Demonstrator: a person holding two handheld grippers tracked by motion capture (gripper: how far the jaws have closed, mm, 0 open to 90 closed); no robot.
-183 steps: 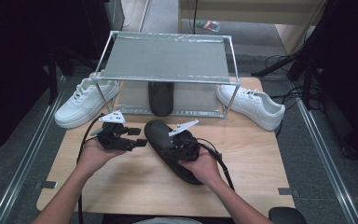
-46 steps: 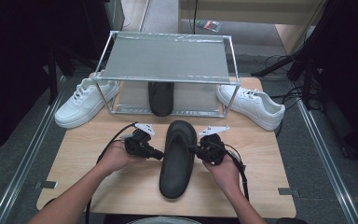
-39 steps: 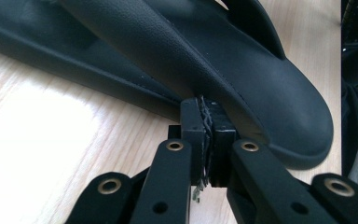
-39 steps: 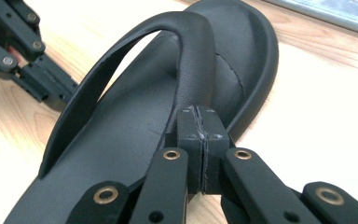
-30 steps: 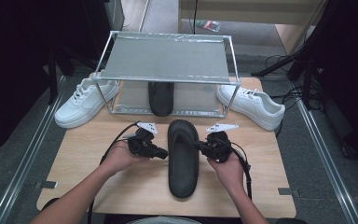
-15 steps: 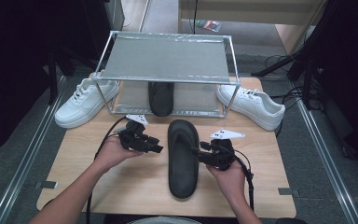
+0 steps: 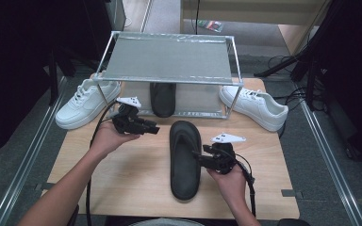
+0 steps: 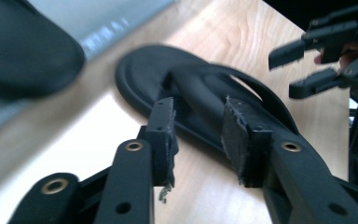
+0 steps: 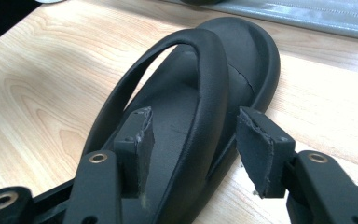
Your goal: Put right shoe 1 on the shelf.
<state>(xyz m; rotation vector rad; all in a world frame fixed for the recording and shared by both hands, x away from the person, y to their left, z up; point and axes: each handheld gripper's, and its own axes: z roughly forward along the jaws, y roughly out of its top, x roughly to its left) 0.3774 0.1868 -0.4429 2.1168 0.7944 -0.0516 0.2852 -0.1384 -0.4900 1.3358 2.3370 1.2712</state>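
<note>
Black flip-flop (image 7: 185, 160) lies flat on the wooden table (image 7: 122, 174), toe toward the wire rack (image 7: 169, 59), between the two hands.

Right gripper (image 7: 200, 157): at the sandal's right edge, jaws wide, having just been opening; strap (image 9: 209, 102) stands between the pads, untouched.

Left gripper (image 7: 154, 129): lifted clear to the sandal's upper left, jaws part open, just been closing, nothing between them.

Second black sandal (image 7: 162, 96) under the rack. White sneaker (image 7: 87, 103) on the left, another white sneaker (image 7: 254, 106) on the right. Grey floor around the table.
</note>
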